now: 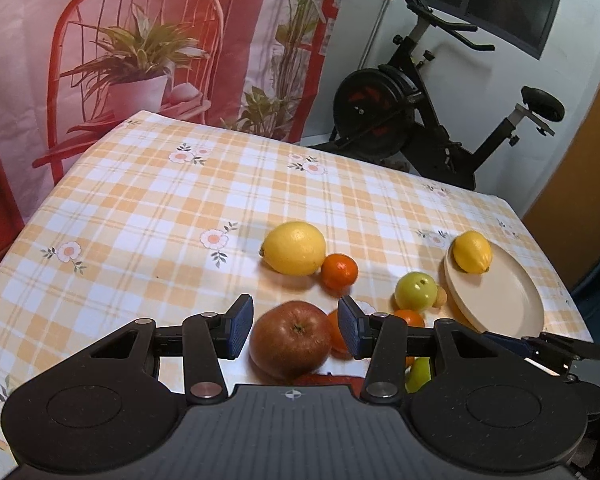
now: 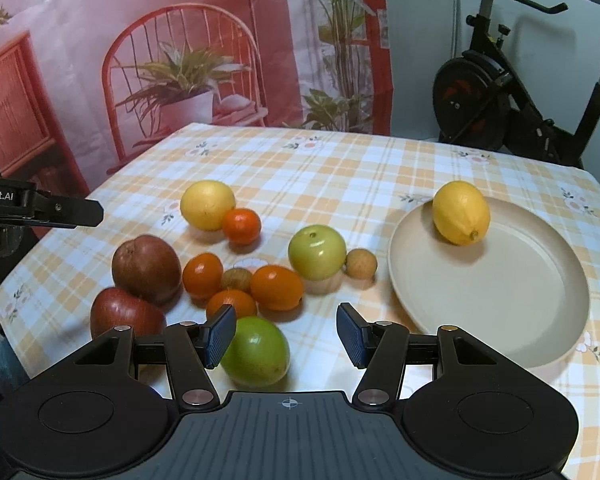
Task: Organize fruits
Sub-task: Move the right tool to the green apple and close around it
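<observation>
A beige plate (image 2: pixel 500 280) at the right holds one lemon (image 2: pixel 461 213); plate (image 1: pixel 500 296) and lemon (image 1: pixel 472 251) also show in the left wrist view. Loose on the cloth lie a second lemon (image 2: pixel 207 205), several oranges (image 2: pixel 242 226), two green apples (image 2: pixel 317 252), two red apples (image 2: pixel 146 268) and two small brown fruits (image 2: pixel 361 264). My left gripper (image 1: pixel 296 326) is open, its jaws on either side of a red apple (image 1: pixel 290 338), not touching. My right gripper (image 2: pixel 286 334) is open over the near green apple (image 2: pixel 256 352).
The table wears a yellow checked cloth (image 1: pixel 160 208). A printed backdrop (image 1: pixel 140 60) hangs behind it. An exercise bike (image 1: pixel 420 120) stands past the far right edge. The left gripper's body (image 2: pixel 40 208) shows at the left of the right wrist view.
</observation>
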